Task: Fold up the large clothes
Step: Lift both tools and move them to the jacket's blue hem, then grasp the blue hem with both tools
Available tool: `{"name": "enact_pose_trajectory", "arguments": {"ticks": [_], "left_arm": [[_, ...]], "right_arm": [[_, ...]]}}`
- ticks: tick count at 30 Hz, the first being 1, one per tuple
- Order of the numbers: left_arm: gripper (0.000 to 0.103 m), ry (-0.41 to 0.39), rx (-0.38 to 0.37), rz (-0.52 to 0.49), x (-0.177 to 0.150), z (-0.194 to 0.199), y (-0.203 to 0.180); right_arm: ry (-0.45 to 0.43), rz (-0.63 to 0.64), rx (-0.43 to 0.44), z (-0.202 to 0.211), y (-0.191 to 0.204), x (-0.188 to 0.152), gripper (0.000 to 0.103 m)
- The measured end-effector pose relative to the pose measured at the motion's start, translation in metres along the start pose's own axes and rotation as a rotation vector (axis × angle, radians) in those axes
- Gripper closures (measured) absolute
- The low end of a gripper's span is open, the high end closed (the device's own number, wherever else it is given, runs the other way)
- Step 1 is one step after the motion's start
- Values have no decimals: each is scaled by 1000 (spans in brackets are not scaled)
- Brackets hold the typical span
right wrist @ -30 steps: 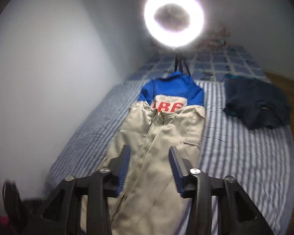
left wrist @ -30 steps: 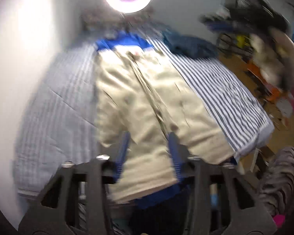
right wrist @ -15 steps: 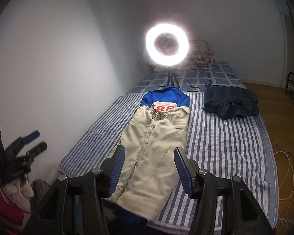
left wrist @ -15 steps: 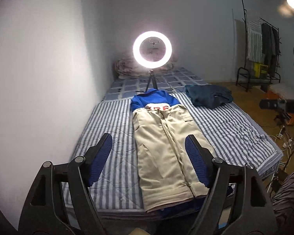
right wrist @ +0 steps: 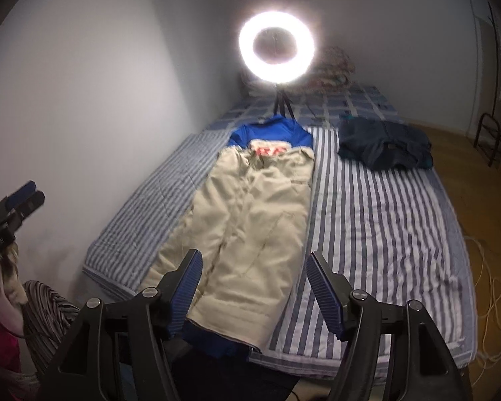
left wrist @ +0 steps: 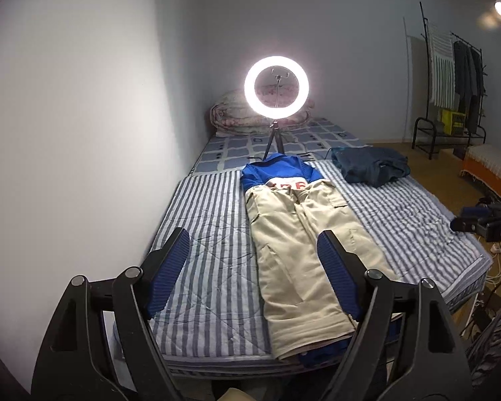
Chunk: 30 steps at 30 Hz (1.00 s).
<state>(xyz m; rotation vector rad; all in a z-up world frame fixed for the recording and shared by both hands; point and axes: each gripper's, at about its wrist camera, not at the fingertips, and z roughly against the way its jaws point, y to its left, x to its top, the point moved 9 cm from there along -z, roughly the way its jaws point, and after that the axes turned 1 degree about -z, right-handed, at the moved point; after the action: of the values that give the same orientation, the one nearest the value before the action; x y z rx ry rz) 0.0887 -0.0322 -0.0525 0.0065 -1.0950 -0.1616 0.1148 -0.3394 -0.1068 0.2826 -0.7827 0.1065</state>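
Beige trousers lie flat and lengthwise on a striped bed, on top of a blue garment with red letters. The trousers also show in the right wrist view, with the blue garment at their far end and its blue hem hanging over the near edge. My left gripper is open and empty, held in the air before the bed's near end. My right gripper is open and empty, above the trouser cuffs.
A lit ring light stands on a tripod at the far end of the bed. A dark blue garment lies in a heap at the far right. A wall runs along the left. A clothes rack stands at the right.
Both grippers have drawn back and up from the trousers. Both have opened wider. The left view has steadied from a blurred, tilted look.
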Motion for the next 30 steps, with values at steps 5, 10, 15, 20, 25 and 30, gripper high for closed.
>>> {"name": "enact_pose_trajectory", "arguments": {"ticks": [5, 10, 15, 20, 25, 30], "left_arm": [[22, 58, 26, 0, -15, -30, 10], [18, 249, -131, 127, -53, -88, 16], [18, 456, -306, 306, -107, -139, 17], [22, 616, -449, 442, -159, -175, -4], [39, 744, -515, 536, -208, -192, -24], [49, 782, -584, 611, -226, -194, -38]], "right_arm": [[68, 16, -22, -37, -15, -18, 30], [131, -35, 22, -75, -30, -38, 26], [222, -65, 70, -110, -44, -60, 23], [311, -211, 201, -140, -59, -87, 23], [387, -269, 338, -155, -51, -113, 23], [439, -293, 447, -162, -33, -127, 28]]}}
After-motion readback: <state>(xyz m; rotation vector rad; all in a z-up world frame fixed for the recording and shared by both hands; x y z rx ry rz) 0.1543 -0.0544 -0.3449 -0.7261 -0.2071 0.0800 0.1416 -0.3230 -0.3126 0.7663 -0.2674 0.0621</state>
